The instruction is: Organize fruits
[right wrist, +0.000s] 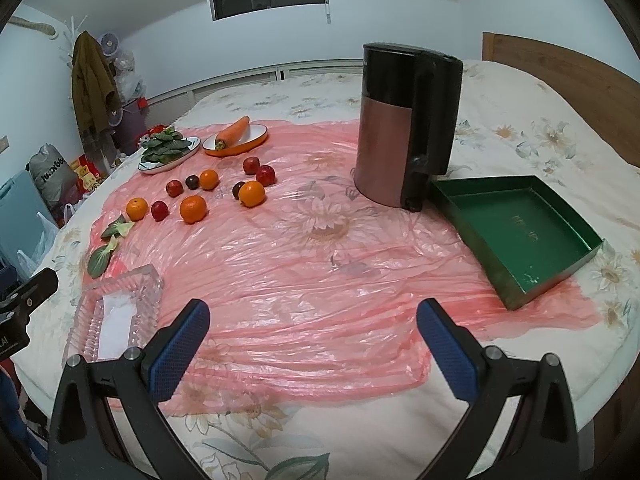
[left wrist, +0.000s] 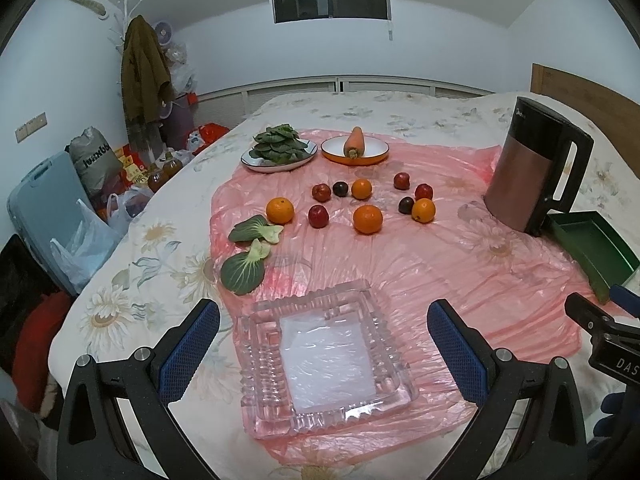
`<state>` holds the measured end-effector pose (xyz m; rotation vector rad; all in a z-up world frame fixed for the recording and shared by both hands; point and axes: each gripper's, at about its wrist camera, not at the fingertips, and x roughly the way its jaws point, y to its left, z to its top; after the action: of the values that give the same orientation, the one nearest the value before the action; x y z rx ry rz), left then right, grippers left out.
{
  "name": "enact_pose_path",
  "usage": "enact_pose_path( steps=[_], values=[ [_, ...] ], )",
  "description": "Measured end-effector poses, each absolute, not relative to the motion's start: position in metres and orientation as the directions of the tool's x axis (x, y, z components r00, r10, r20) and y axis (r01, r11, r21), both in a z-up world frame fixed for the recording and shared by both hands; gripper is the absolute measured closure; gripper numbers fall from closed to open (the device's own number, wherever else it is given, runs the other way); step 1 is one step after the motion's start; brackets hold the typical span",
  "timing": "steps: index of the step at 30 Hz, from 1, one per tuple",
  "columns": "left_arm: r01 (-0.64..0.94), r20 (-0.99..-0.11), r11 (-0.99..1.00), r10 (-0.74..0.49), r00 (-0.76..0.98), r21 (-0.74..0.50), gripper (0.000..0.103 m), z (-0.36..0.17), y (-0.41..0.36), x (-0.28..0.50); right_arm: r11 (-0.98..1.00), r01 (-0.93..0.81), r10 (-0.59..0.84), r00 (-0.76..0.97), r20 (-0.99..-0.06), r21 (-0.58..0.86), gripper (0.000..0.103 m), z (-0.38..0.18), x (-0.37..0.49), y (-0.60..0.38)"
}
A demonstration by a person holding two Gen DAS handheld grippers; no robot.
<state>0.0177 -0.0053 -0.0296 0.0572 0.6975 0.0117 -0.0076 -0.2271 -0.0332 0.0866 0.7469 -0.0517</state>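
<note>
Several oranges, such as one orange [left wrist: 367, 219] [right wrist: 193, 209], lie with several small red and dark fruits, such as a red one [left wrist: 318, 216] [right wrist: 159, 210], on a pink plastic sheet [left wrist: 420, 248] [right wrist: 304, 264] spread over a bed. A clear glass dish [left wrist: 320, 360] [right wrist: 116, 312] sits near the front, below my open, empty left gripper [left wrist: 324, 316]. A green tray [right wrist: 516, 232] [left wrist: 596, 248] lies at the right. My right gripper [right wrist: 314, 312] hovers open and empty over the bare sheet, far from the fruits.
A brown and black kettle [right wrist: 400, 128] [left wrist: 536, 168] stands beside the green tray. At the back, a white plate of greens [left wrist: 280, 150] [right wrist: 168, 152] and an orange dish holding a carrot [left wrist: 355, 148] [right wrist: 236, 138]. Two loose bok choy leaves [left wrist: 248, 256] lie left. Bags and clutter fill the floor left.
</note>
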Motion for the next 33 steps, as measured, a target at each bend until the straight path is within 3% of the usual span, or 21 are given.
enact_pose_path(
  steps=[10, 25, 27, 31, 33],
  values=[
    [0.035, -0.676, 0.999, 0.003, 0.737, 0.042, 0.001, -0.033, 0.001, 0.028, 0.997, 0.059, -0.018, 0.761, -0.649, 0.041, 0.000, -0.029, 0.001, -0.219],
    [0.039, -0.737, 0.997, -0.074, 0.672, -0.065, 0.001, -0.038, 0.038, 0.082, 0.984, -0.088, 0.171, 0.713, -0.680, 0.155, 0.000, -0.035, 0.070, -0.201],
    [0.045, -0.747, 0.996, -0.091, 0.659, -0.082, 0.002, -0.041, 0.040, 0.098, 0.981, -0.098, 0.186, 0.704, -0.686, 0.166, 0.000, -0.038, 0.084, -0.200],
    [0.072, -0.755, 0.993, -0.118, 0.645, -0.094, 0.017, -0.049, 0.038, 0.131, 0.976, -0.138, 0.216, 0.690, -0.691, 0.167, 0.000, -0.045, 0.122, -0.196],
    [0.096, -0.756, 0.991, -0.131, 0.641, -0.090, 0.020, -0.055, 0.035, 0.150, 0.974, -0.155, 0.225, 0.688, -0.690, 0.164, 0.000, -0.049, 0.138, -0.195]
  ],
)
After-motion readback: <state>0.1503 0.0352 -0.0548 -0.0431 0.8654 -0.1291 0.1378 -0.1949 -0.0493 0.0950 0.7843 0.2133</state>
